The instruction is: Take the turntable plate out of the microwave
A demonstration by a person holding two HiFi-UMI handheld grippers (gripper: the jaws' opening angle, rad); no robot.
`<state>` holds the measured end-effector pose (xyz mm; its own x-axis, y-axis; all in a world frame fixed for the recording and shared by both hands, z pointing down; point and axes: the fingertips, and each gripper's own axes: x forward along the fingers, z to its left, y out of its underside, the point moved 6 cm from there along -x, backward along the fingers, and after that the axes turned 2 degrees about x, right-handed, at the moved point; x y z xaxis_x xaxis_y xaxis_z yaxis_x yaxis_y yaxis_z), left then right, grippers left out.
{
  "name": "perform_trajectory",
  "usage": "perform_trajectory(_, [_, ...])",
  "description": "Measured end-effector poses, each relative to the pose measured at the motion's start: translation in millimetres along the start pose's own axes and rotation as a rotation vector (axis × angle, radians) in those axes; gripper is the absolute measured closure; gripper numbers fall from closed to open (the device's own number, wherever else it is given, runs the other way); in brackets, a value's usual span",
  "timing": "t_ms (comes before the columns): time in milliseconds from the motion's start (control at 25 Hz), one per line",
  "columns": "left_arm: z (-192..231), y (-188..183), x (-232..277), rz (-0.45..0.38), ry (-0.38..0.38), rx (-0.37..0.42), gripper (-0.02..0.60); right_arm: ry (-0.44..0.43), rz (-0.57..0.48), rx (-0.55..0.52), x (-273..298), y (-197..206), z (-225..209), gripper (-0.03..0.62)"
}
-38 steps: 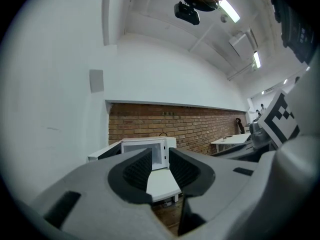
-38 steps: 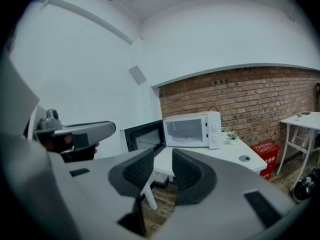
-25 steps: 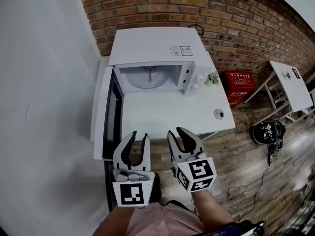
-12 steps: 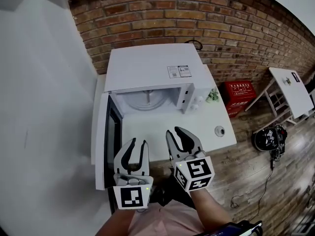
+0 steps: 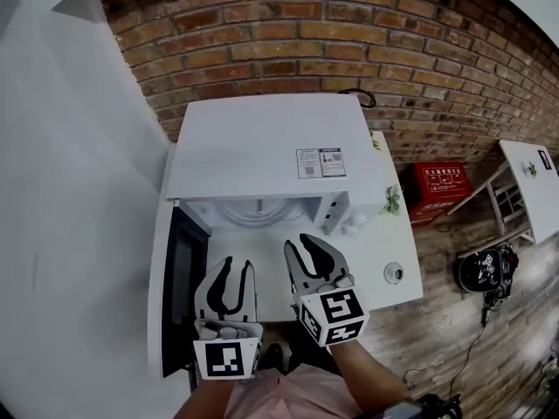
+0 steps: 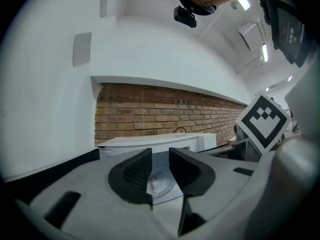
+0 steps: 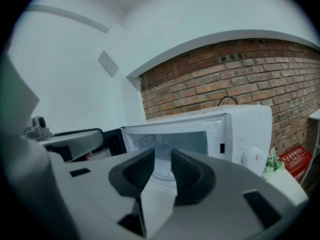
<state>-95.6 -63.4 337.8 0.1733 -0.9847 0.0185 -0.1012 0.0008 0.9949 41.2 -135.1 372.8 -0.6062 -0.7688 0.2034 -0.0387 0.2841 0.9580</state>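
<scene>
Head view looks down on a white microwave (image 5: 262,147) standing at the far side of a white table (image 5: 371,256) against a brick wall (image 5: 349,42), with its door (image 5: 170,295) swung wide to the left. The turntable plate (image 5: 253,212) lies flat inside the cavity, partly under the roof edge. Both grippers hang side by side at the near edge of the table, pointing toward the opening and well short of the plate. The left gripper (image 5: 232,273) has its jaws spread, having just been opening wider, with nothing between them. The right gripper (image 5: 302,250) also has its jaws parted and holds nothing. A small plant (image 5: 390,202) stands just right of the microwave, and a small round object (image 5: 394,273) lies nearer on the table.
</scene>
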Motion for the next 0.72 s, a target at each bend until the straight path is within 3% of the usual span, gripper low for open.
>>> perform_trajectory(360, [13.4,2.4,33.4,0.025,-0.105,0.02,0.466,-0.09,0.053,0.026,50.8,-2.0,-22.5,0.485])
perform_trajectory(720, [40.9,22.0,46.9,0.063,-0.106,0.001,0.465,-0.099,0.162,0.16,88.7,44.5,-17.4,0.471])
